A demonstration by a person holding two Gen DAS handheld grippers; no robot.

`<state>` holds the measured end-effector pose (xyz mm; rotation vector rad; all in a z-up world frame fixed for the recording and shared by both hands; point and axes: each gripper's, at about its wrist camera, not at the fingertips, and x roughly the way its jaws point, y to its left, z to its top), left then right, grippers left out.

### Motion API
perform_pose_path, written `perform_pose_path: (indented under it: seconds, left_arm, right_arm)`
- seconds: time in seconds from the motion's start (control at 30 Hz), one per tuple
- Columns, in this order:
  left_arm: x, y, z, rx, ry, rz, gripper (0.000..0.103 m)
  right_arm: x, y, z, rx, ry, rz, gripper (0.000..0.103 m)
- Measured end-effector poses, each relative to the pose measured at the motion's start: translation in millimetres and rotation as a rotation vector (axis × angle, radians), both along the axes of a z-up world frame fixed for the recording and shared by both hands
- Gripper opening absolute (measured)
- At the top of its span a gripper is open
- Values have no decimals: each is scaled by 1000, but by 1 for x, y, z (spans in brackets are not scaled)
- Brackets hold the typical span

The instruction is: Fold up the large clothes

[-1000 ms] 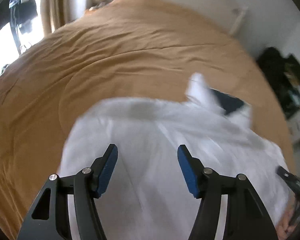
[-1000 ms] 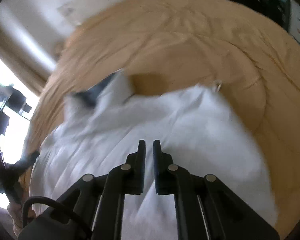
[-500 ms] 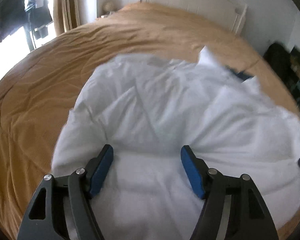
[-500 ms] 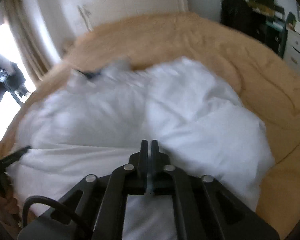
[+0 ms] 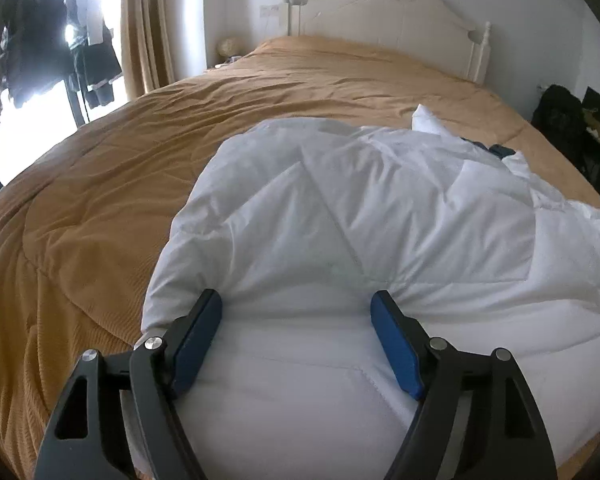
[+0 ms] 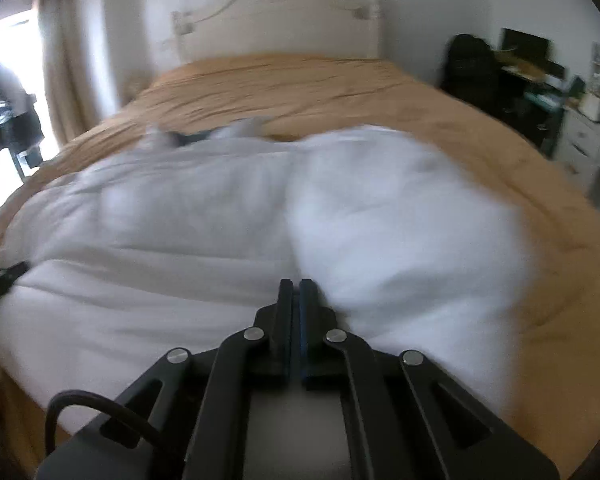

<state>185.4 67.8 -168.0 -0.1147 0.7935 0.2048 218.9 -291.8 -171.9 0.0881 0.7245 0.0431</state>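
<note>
A large white padded garment (image 5: 360,216) lies spread on the bed's tan cover (image 5: 100,184), with a dark blue part (image 5: 500,150) at its far end. My left gripper (image 5: 296,308) is open, its blue pads (image 5: 396,344) resting wide apart on the garment's near part. In the right wrist view the same garment (image 6: 220,208) looks blurred. My right gripper (image 6: 296,292) is shut with its tips against a fold of the white fabric; whether cloth is pinched between them is hidden.
A white headboard (image 5: 384,12) stands at the far end of the bed. Curtains and a bright window (image 5: 60,60) are on the left. A dark chair and a cluttered desk (image 6: 512,76) stand on the right. The left gripper's tip (image 6: 0,278) shows at the right view's left edge.
Both grippers have dropped and tilted up from looking down on the bed to a low view. The white garment has been laid out flatter towards the headboard. The left jaws stayed open, the right shut.
</note>
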Motion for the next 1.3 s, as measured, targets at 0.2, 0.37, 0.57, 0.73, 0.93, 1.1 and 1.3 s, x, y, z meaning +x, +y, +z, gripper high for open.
perform_pose_path:
  seconds: [0.2,0.37,0.57,0.73,0.93,1.1,1.3]
  left_arm:
    - [1,-1,-2,7,14,12,78]
    - [0,0,-3,-1,13,11,78]
    - [1,1,-4,-10,18,13,78]
    - [0,1,-5,-12,12,10,78]
    - [-2,0,-4,-15,5,-1,78]
    - [-2,4,-6,-26,4,4,78]
    - [-2,3,-5,-26,5,3,78]
  right_arm:
    - [1,-23,3,102,58,-26,0]
    - [30,-39,12,125,62,-92,0]
    - [55,-56,14,37,117,-209,0]
    - [77,-49,60,226,25,-119,7]
    - [155,-50,1,181,299,-188,0]
    - [119,-53,36,208,165,-215,7]
    - [24,-5,33,142,24,-37,8]
